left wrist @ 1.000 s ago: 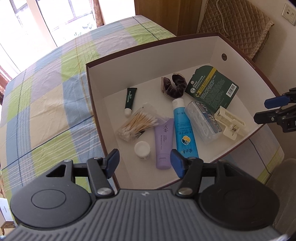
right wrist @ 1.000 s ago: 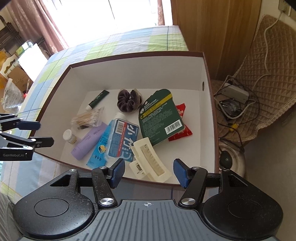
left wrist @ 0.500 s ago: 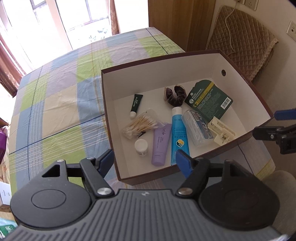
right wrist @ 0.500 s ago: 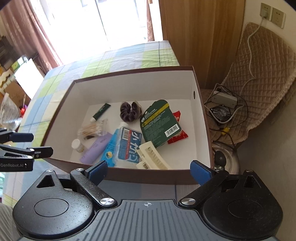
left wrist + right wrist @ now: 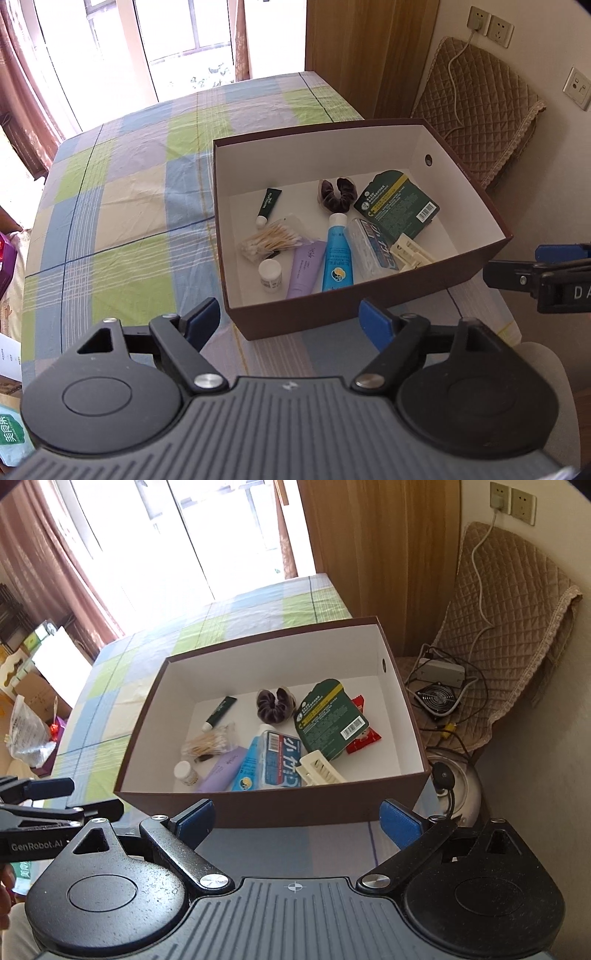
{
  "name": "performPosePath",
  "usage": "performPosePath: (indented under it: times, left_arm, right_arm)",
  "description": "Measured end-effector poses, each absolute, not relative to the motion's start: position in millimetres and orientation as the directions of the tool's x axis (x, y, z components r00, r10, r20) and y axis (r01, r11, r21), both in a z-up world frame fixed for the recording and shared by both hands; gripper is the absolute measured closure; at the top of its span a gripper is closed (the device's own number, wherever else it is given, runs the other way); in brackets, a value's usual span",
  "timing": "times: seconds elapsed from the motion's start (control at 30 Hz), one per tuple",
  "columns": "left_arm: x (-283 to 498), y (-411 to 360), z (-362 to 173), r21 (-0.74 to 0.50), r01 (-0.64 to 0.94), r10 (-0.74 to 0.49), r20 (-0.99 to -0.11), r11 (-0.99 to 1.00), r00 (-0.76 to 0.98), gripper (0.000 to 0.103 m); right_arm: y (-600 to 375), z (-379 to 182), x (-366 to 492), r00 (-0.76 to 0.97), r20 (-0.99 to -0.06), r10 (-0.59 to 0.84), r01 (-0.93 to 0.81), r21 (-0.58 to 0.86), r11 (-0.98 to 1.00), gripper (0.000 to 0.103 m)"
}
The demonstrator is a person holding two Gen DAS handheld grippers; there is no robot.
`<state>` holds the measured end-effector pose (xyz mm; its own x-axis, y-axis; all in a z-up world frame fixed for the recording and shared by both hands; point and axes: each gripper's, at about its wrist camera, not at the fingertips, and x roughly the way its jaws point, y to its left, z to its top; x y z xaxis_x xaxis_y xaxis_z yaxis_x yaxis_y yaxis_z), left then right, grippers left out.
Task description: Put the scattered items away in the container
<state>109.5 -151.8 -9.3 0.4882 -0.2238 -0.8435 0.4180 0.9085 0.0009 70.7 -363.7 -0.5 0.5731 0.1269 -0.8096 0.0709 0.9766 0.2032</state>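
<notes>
Seemingly done: items all in box (image 5: 369, 314); both jaws released, empty. Check the cloth (image 5: 129, 206) for strays before ending.

The box's near wall (image 5: 273, 808) hides the lower ends of the blue tube (image 5: 248, 764) and cream hair clip (image 5: 320, 768). The green packet (image 5: 328, 720) covers most of the red sachet (image 5: 364, 734). Label print is too small to read.
</notes>
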Motion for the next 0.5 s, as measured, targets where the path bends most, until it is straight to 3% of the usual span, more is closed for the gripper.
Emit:
performPosePath:
  times: [0.5]
  left_arm:
    - [74, -139, 3, 0.025, 0.407, -0.214, -0.819, 0.913, 0.532, 0.022]
  right_arm:
    - [-338, 11, 40, 0.598, -0.793, 0.117, 0.068, 0.195, 0.978, 0.003]
